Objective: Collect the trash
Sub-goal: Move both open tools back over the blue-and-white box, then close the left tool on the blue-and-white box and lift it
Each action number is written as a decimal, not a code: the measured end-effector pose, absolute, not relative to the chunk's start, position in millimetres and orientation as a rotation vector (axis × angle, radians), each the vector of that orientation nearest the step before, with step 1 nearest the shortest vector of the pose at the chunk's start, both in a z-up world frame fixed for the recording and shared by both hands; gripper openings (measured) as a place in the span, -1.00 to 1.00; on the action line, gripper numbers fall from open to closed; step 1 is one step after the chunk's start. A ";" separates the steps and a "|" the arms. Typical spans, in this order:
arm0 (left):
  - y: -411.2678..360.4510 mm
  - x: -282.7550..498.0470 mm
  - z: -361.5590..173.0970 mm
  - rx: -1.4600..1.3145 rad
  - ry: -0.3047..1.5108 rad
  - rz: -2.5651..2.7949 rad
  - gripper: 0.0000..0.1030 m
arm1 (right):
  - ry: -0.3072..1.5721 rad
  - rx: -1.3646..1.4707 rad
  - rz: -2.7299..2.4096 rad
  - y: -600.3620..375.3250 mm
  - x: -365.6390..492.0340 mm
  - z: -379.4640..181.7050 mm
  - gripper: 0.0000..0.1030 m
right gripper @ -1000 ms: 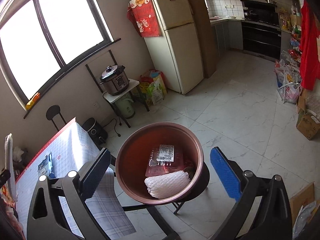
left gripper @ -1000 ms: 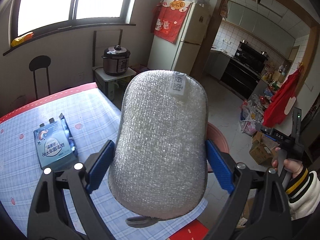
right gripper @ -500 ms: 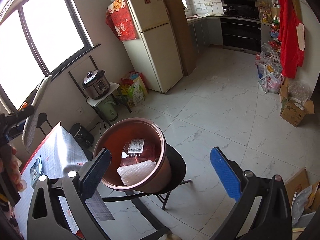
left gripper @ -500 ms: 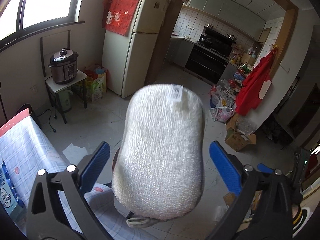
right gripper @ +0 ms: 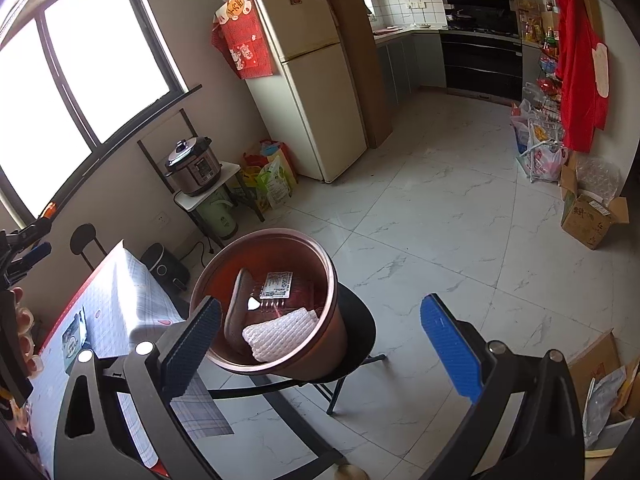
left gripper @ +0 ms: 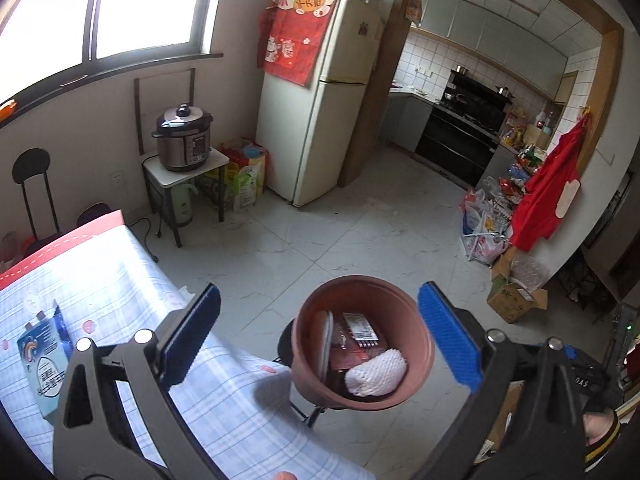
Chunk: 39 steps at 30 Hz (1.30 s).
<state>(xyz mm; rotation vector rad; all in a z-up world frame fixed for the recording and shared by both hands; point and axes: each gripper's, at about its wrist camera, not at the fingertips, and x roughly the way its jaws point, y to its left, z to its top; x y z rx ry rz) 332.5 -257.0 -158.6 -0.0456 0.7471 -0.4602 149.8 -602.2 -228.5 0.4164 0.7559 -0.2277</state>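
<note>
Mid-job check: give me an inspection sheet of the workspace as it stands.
Surface: table under a blue checked cloth.
Job's things: brown bin on a black stool; inside it a silver pad on edge, a clear labelled tray and white foam netting.
Clutter: blue packet on the table.
Grippers: left gripper open, empty; right gripper open, empty.
Cables: black cord on the floor by the cooker stand.
Surroundings: fridge, pressure cooker, cardboard boxes.
</note>
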 end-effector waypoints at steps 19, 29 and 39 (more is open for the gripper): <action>57.3 267.3 -180.8 -0.208 0.798 0.019 0.89 | 0.868 0.276 0.017 -438.3 238.6 -232.2 0.90; 148.8 245.1 -234.5 -0.349 0.861 0.108 0.87 | 0.979 0.150 0.204 -315.0 293.2 -262.0 0.90; 162.8 289.8 -296.4 -0.505 0.917 0.006 0.31 | 1.063 -0.092 0.381 -192.4 341.8 -297.7 0.60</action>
